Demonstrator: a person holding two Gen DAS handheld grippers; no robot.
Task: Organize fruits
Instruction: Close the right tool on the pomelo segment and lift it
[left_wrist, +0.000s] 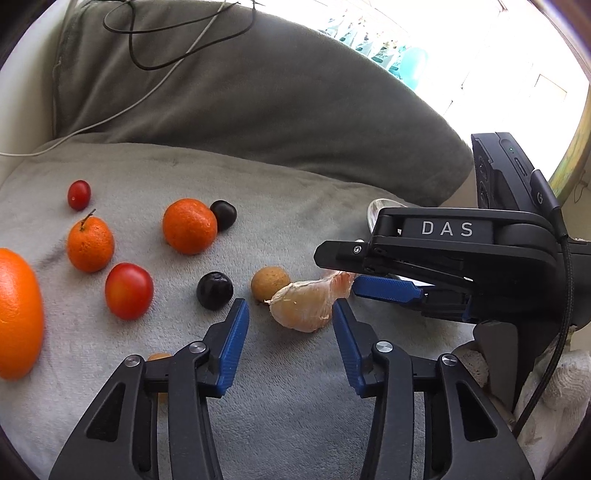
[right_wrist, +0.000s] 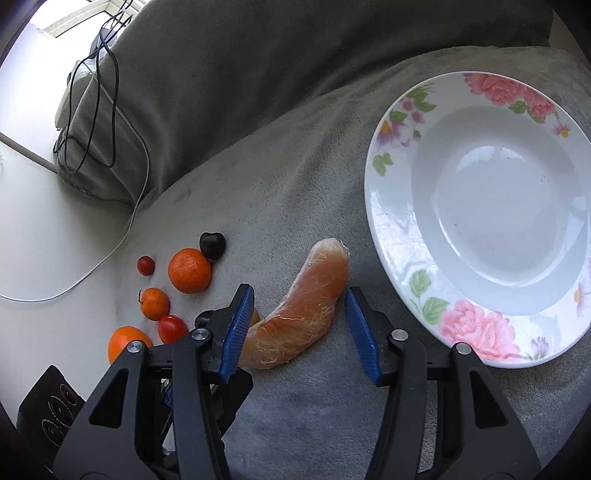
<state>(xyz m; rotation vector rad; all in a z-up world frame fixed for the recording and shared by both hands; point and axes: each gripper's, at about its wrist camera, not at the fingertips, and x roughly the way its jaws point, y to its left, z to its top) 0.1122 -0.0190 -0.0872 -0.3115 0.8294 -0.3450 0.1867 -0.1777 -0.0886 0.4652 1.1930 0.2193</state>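
Observation:
A peeled citrus segment (left_wrist: 308, 304) (right_wrist: 301, 314) lies on the grey blanket. My right gripper (right_wrist: 299, 325) is open with the segment between its blue pads, not clamped. In the left wrist view the right gripper (left_wrist: 388, 288) reaches in from the right at the segment. My left gripper (left_wrist: 290, 332) is open and empty, just in front of the segment. Left of it lie tangerines (left_wrist: 189, 226) (left_wrist: 89, 243), a big orange (left_wrist: 16, 314), red tomatoes (left_wrist: 129, 290) (left_wrist: 79, 194), dark plums (left_wrist: 214, 290) (left_wrist: 224, 215) and a tan longan (left_wrist: 269, 283). A flowered white plate (right_wrist: 388, 206) stands empty at the right.
A dark grey cushion (left_wrist: 258, 92) rises behind the blanket (right_wrist: 295, 424). Black and white cables (right_wrist: 103, 92) hang over its left end. A white ledge (right_wrist: 44, 240) lies left of the blanket. A second small tan fruit (left_wrist: 159, 357) sits behind my left finger.

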